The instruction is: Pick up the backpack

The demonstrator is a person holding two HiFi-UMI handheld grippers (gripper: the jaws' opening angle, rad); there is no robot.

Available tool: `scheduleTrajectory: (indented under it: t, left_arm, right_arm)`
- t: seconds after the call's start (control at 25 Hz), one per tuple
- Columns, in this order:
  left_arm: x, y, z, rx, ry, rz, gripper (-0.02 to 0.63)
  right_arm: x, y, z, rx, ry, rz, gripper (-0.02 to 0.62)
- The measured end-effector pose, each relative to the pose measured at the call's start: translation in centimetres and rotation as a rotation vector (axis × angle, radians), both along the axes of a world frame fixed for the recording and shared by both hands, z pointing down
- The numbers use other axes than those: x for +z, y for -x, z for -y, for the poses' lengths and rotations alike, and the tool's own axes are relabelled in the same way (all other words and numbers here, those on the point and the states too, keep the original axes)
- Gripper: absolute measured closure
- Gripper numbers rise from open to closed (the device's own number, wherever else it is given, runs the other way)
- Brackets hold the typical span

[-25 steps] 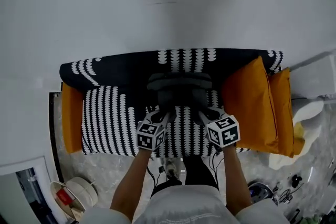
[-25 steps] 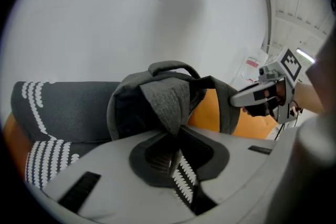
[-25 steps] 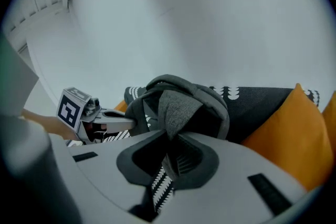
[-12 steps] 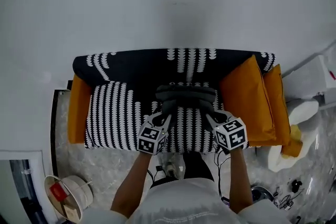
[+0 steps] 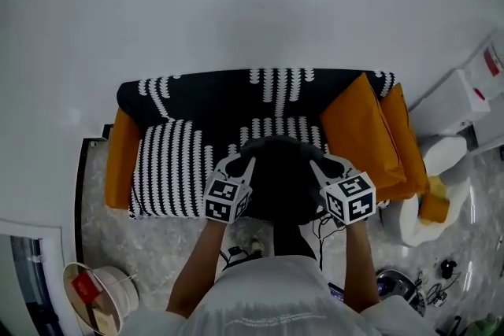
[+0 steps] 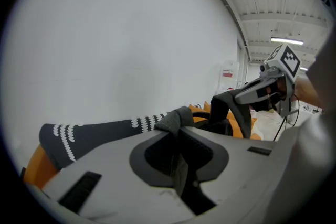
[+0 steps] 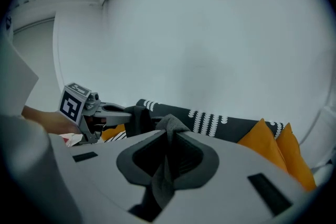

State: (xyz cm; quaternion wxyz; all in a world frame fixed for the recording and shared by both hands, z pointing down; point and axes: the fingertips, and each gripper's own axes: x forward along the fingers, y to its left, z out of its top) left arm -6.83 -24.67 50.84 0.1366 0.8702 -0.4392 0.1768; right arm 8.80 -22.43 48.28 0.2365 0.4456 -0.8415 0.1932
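Head view: dark backpack (image 5: 279, 183), white box (image 5: 453, 102) with illegible red label (image 5: 478, 94).

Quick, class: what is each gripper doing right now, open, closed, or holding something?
Left gripper: closed on a backpack strap.
Right gripper: closed on the other strap.

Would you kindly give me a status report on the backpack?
Left tool shut on one backpack strap, right tool on the other strap. Backpack hanging between them over sofa front edge. Nothing blocking.
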Motion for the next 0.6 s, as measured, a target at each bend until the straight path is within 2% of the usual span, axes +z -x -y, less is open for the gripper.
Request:
scheduleTrajectory:
  t: [0.36,0.6]
  left_arm:
    - [-10.3,2.0,-7.8,0.008,-0.187,-0.05,0.569]
    - [-15.6,3.5,-11.6,-0.001,-0.291,-0.038,0.569]
  right_arm:
    - [-9.4,2.3,-8.8,0.0,-0.177,0.084,0.558]
    - [-14.3,3.5,-12.2,0.009,-0.291,0.085,0.558]
